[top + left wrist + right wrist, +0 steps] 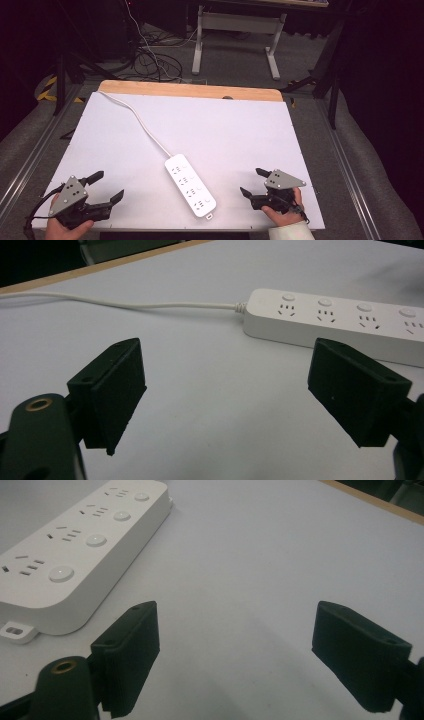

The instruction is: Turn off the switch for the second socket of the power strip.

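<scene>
Currently the white power strip (190, 185) lies flat on the white surface (240, 130), between the two grippers and touching neither. Left gripper (102, 186): jaws wide apart, nothing between them; the strip sits ahead of the jaws and toward the right-hand one, long side facing them, in the left gripper view (345, 322). Right gripper (253, 183): jaws also wide apart and empty; the strip lies ahead and off to the left-hand jaw, its rounded end nearest, in the right gripper view (75, 545).

Handling, as judged — rigid moulded plastic shell, smooth and a little glossy, so likely slippery against the black jaws. Probably moderate in weight, not fragile. The body is a long flat bar; the two long side walls are parallel and offer the surest purchase, taken across the narrow width near mid-length so it does not swing. The top face carries four socket groups, each with a round button (61, 573) — a grip pressing down on the top risks toggling one.

The white cord (142, 125) leaves the far end through a ribbed strain relief (240, 306) and runs off toward the far wooden edge (190, 90); it is limp and will drag or resist if the strip is moved away from it. A small tab (16, 630) projects from the near end — too small for a hold.

Writing: no brand, label or legible text visible on the strip; only socket slots and buttons.
</scene>
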A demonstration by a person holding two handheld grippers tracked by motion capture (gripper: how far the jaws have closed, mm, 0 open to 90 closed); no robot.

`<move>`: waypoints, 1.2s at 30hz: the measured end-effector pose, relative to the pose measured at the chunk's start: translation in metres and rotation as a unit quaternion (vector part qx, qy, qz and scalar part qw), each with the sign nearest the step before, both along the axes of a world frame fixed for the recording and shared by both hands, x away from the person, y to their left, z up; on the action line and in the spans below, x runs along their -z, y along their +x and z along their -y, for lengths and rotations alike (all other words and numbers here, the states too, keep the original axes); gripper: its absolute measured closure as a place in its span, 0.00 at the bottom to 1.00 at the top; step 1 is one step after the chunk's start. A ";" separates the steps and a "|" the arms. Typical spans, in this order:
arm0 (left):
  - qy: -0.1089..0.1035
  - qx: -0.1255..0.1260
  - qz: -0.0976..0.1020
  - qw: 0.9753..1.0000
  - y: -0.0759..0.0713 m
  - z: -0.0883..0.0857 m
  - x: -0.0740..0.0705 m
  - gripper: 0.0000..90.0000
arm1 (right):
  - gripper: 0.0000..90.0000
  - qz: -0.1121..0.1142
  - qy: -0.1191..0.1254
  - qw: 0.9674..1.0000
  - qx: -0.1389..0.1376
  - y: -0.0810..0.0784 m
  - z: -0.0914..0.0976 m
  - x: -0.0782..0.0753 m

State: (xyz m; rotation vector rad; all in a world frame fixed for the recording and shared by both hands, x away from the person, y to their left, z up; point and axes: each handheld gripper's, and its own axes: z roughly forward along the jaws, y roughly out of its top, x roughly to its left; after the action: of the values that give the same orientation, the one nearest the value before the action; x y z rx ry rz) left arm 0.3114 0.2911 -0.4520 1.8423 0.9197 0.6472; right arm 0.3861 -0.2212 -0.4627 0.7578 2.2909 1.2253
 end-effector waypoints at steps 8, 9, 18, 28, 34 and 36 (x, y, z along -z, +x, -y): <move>0.004 -0.005 0.003 1.000 -0.001 0.000 -0.001 0.18 | 0.22 0.004 0.001 1.000 -0.001 -0.001 0.000 -0.001; 0.005 -0.005 0.005 1.000 -0.001 0.000 -0.001 0.18 | 0.22 0.004 0.001 1.000 -0.001 -0.001 0.000 -0.001; 0.002 -0.004 0.007 1.000 -0.002 0.000 -0.002 0.18 | 0.23 0.008 0.001 1.000 -0.003 -0.002 -0.001 -0.003; -0.001 -0.004 -0.001 1.000 -0.003 -0.001 -0.003 0.18 | 0.25 0.007 0.003 1.000 -0.013 -0.002 -0.003 -0.008; 0.003 -0.008 -0.001 1.000 -0.003 0.000 -0.004 0.18 | 0.25 0.006 0.003 1.000 -0.019 -0.001 -0.006 -0.013; 0.003 -0.010 -0.002 1.000 -0.002 0.000 -0.004 0.18 | 0.27 0.007 0.004 1.000 -0.023 0.000 -0.008 -0.018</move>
State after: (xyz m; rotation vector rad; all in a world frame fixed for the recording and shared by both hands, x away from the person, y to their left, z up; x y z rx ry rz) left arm 0.3091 0.2909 -0.4485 1.8435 0.9400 0.6596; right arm 0.3859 -0.2131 -0.4447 0.6996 2.3051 1.2564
